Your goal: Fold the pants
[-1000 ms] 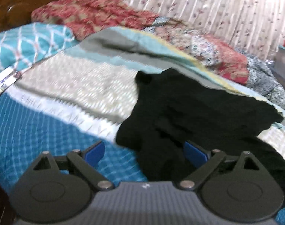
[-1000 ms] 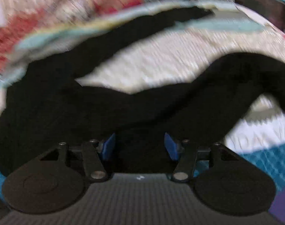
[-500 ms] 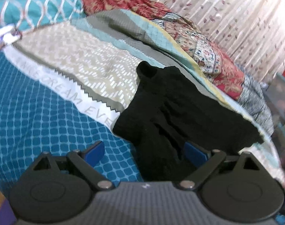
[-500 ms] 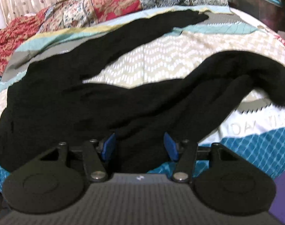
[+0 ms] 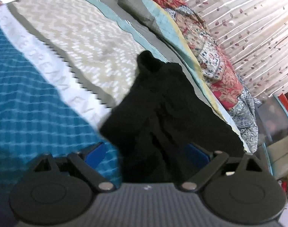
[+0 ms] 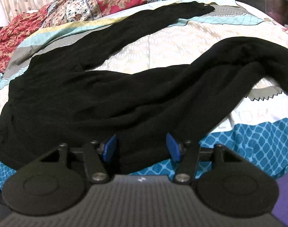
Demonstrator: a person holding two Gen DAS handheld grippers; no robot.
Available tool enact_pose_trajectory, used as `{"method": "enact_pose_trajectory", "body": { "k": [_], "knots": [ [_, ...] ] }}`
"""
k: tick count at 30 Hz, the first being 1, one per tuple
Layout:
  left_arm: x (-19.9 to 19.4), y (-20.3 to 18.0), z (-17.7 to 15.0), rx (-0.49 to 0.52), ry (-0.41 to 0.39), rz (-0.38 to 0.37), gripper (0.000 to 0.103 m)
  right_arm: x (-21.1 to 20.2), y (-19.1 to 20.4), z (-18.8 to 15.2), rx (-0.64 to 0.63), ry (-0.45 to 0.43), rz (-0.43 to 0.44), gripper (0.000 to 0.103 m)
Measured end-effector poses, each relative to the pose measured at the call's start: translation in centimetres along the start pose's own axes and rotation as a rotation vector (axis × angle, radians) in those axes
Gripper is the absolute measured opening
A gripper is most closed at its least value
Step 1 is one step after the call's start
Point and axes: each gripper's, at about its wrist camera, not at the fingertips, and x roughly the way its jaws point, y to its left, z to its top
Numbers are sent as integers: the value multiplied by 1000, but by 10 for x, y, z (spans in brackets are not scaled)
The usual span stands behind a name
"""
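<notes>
While the right hand-held gripper sits open over the black pants, the left hand-held gripper, also open, has rolled and dropped toward the waistband; grabbing looks next.

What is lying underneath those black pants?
The black pants lie spread on a patterned bedspread with cream, grey and teal-blue bands, which shows all around them and between the two legs. What the fabric covers directly beneath cannot be seen.

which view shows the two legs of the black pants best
The right wrist view: both legs of the black pants spread apart across the bedspread. The left wrist view shows only a bunched end of them, blurred, legs indistinguishable.
</notes>
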Motion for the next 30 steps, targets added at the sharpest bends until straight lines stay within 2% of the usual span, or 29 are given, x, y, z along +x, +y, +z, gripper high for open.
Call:
{"method": "enact_pose_trajectory", "body": {
  "k": [2, 3, 4, 5, 6, 8, 9, 12, 15, 17, 20, 22, 23, 27, 30],
  "knots": [
    [18, -1, 4, -20, 27, 25, 92, 0, 1, -1, -3, -2, -3, 61],
    [25, -1, 5, -31, 26, 54, 82, -1, 1, -2, -3, -3, -3, 61],
    [28, -2, 4, -25, 7, 87, 50, -2, 0, -2, -3, -4, -2, 61],
    [28, -4, 4, -6, -11, 118, 37, -2, 0, -2, -3, -4, -1, 61],
    [25, -4, 3, 4, -18, 116, 27, -2, -1, -2, -3, -4, 1, 61],
    [9, -6, -2, 13, -66, 89, 23, -3, -1, -1, -1, -2, 3, 60],
    [-4, -10, -5, 50, -103, 101, 23, -3, -2, 0, 3, -3, 2, 59],
    [-32, -11, -15, 113, -159, 112, 23, -7, -3, 2, 24, -19, 18, 60],
    [-26, 3, -20, 112, -96, 189, 25, -2, -1, 1, 18, -11, 15, 61],
    [-15, 17, -21, 42, -52, 192, 28, 1, 5, 0, -20, -4, -7, 61],
    [-17, 17, -16, -14, -60, 153, 41, -5, 7, 1, -46, -15, -2, 61],
    [-19, 16, -15, -16, -52, 142, 52, -12, 2, 2, -20, -37, 24, 61],
    [-20, 15, -14, -22, -46, 135, 54, -15, -1, 2, -5, -48, 32, 61],
    [-26, 13, -15, -58, -42, 75, 80, -19, -7, 3, 31, -64, 41, 61],
    [-20, 11, -18, -52, -23, 79, 81, -16, -7, 2, 50, -54, 60, 61]
  ]
}}
